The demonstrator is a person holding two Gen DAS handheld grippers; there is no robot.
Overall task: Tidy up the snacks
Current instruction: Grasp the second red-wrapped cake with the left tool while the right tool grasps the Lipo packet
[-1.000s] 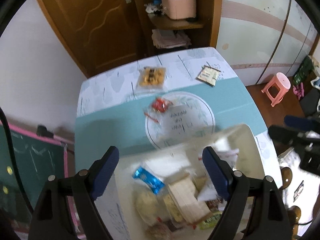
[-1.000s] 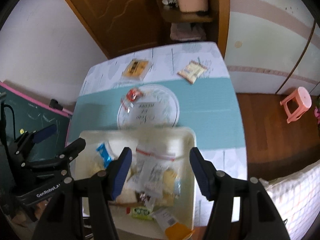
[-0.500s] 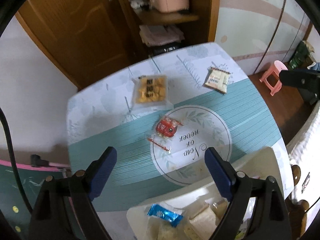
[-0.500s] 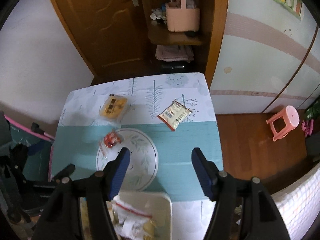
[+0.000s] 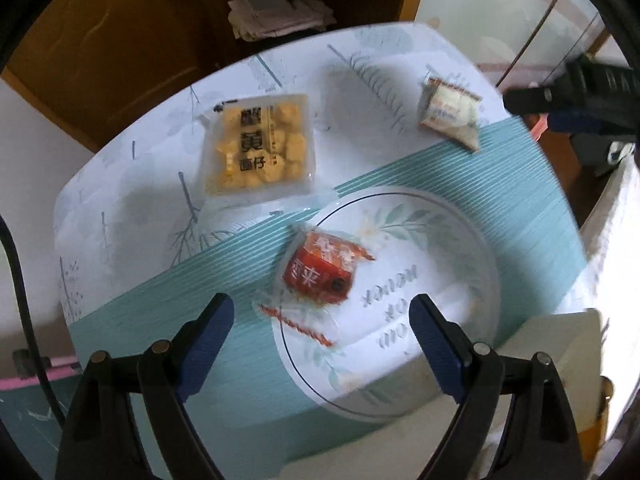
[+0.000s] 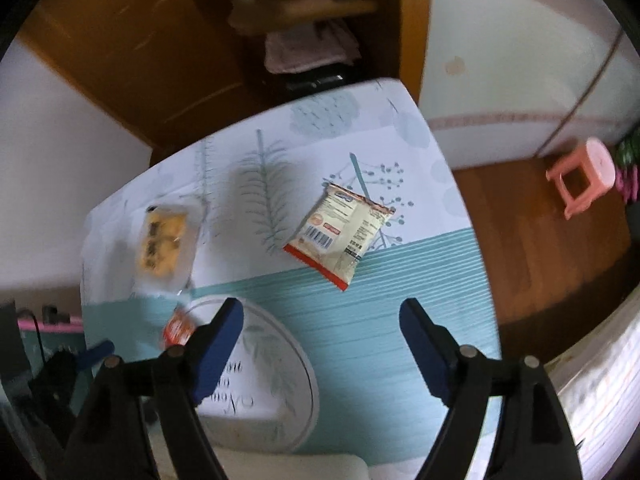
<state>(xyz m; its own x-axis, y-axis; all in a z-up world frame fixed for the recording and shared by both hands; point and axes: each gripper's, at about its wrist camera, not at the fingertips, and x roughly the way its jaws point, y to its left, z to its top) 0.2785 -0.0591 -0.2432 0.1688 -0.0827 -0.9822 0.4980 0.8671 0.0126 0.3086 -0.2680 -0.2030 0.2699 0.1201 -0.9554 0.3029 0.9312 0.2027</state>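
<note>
Three snacks lie on the tablecloth: a red packet (image 5: 320, 272) in clear wrap on the round print, a yellow packet (image 5: 258, 148) behind it, and a cream packet (image 5: 450, 110) at the far right. My left gripper (image 5: 322, 308) hangs open just above the near end of the red packet, with nothing between its fingers. My right gripper (image 6: 320, 308) points down at the teal cloth, short of the cream packet (image 6: 340, 232); its jaws are opening and hold nothing. The red packet (image 6: 178, 326) and yellow packet (image 6: 164, 244) lie to its left.
A white tray (image 5: 560, 340) stands at the table's near edge; its rim (image 6: 280, 464) shows under the right gripper. The table's right edge drops to a wooden floor with a pink stool (image 6: 584, 176). A wooden door and shelves stand behind the table.
Both grippers have left the spot over the tray, moved forward over the cloth and sunk closer to the snacks. The right jaws stand wider than before.
</note>
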